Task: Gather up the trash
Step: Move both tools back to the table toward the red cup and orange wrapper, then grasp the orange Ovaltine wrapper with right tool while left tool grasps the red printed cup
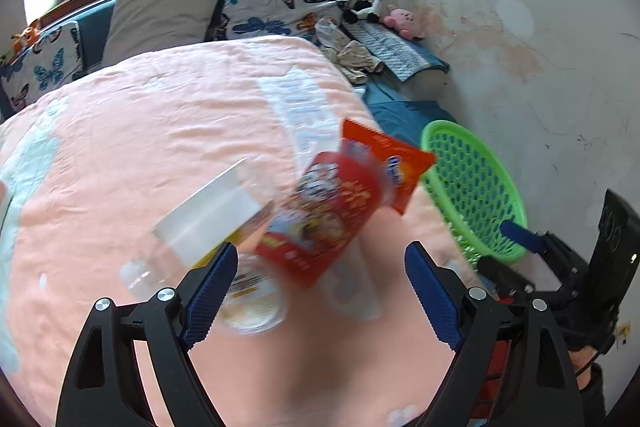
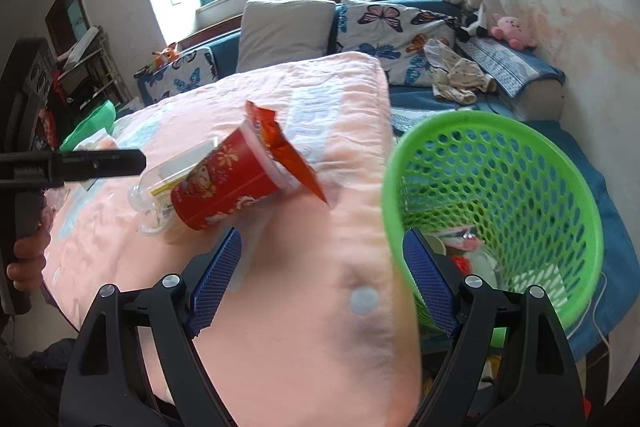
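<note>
A red printed cup (image 2: 224, 183) is tilted in mid-air above the pink blanket (image 2: 304, 307), with an orange snack wrapper (image 2: 288, 151) at its mouth. It also shows blurred in the left wrist view (image 1: 324, 219), with the wrapper (image 1: 396, 163) beyond it. A clear plastic bottle (image 2: 156, 203) lies behind the cup. My left gripper (image 1: 320, 291) is open just below the cup. My right gripper (image 2: 320, 279) is open and empty beside the green mesh basket (image 2: 520, 187), which holds some trash.
Pillows (image 2: 288, 31) and plush toys (image 2: 476, 3) line the bed's far end. A crumpled cloth (image 2: 456, 75) lies on the blue sheet by the wall. The basket also shows in the left wrist view (image 1: 472, 187), with the right gripper next to it.
</note>
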`<state>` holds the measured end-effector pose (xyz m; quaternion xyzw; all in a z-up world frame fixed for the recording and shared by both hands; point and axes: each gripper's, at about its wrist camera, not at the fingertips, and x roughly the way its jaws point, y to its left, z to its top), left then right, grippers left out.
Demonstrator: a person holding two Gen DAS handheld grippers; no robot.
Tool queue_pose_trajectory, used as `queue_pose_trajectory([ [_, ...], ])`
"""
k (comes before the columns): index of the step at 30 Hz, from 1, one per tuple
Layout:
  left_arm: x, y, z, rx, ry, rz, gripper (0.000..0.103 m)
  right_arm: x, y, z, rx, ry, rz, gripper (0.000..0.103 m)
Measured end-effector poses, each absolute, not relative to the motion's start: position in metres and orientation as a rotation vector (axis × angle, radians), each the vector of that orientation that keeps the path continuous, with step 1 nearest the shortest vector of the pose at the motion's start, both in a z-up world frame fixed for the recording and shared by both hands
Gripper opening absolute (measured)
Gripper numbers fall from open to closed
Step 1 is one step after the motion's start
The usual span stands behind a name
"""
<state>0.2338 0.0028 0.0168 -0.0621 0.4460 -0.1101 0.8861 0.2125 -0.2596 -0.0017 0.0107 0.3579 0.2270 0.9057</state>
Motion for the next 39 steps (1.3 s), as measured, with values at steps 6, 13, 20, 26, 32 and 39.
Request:
queue_pose_trajectory([
  [6,0.228,0.027,0.008,-0.150,0.940,-0.195,0.083,0.227,-0.235,0.001,-0.004,0.741,0.491,0.083],
  [13,0.233,0.036,-0.002,-0.151,0.953,-0.176,0.083,0.248,-0.217,-0.001,-0.018,0.747,0.506,0.076],
  [20,0.238,0.036,-0.013,-0.113,0.969,-0.169,0.083,0.272,-0.207,-0.002,-0.019,0.748,0.502,0.059],
  [26,0.241,0.031,-0.015,-0.078,0.967,-0.174,0.085,0.291,-0.201,-0.003,-0.030,0.748,0.511,0.047],
  [32,0.246,0.020,-0.018,-0.025,0.969,-0.195,0.086,0.296,-0.197,-0.004,-0.029,0.744,0.530,0.034],
  [39,0.254,0.000,-0.023,0.039,0.981,-0.229,0.087,0.291,-0.202,0.001,-0.019,0.724,0.532,0.023],
])
